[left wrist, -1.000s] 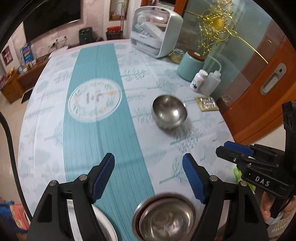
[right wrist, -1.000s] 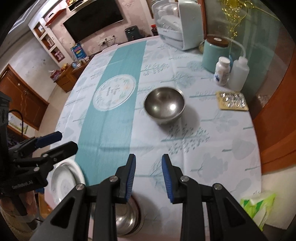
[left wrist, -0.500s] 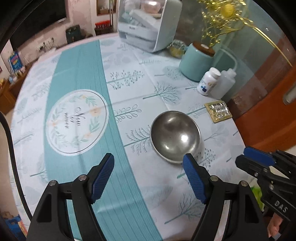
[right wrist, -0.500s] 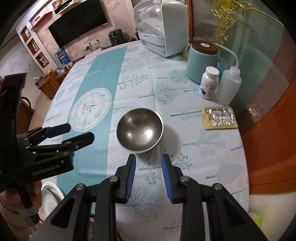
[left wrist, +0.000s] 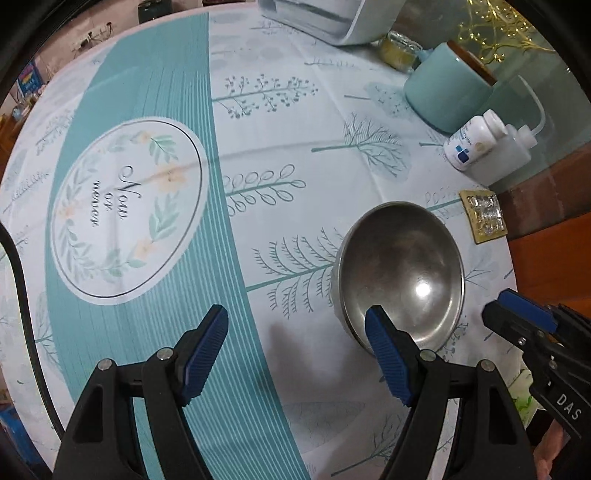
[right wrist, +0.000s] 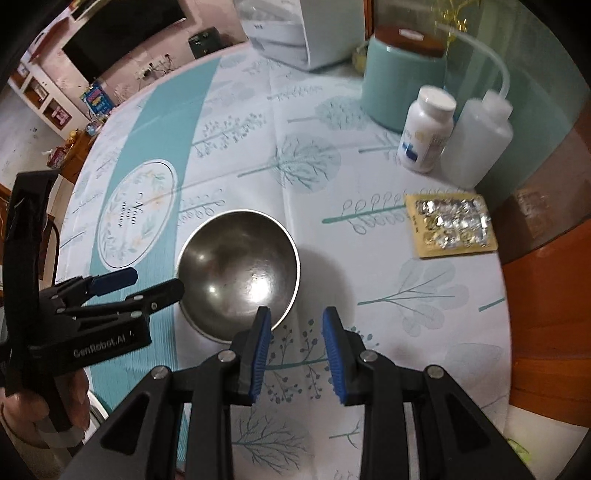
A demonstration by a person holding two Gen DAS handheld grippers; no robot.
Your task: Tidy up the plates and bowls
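Note:
An empty steel bowl stands upright on the tree-print tablecloth; it also shows in the right wrist view. My left gripper is open wide and empty, its right finger just over the bowl's near rim. My right gripper is open with a narrower gap and empty, its left fingertip at the bowl's near right rim. Each gripper shows in the other's view: the right one and the left one beside the bowl.
A teal canister, a white pill bottle, a squeeze bottle and a foil blister pack stand at the table's right edge. A white appliance stands at the back. A white plate rim shows at lower left.
Both grippers have moved forward over the table toward the steel bowl, which now looms close. The near bowl and plate have dropped out of the left view. Jaw openings are unchanged.

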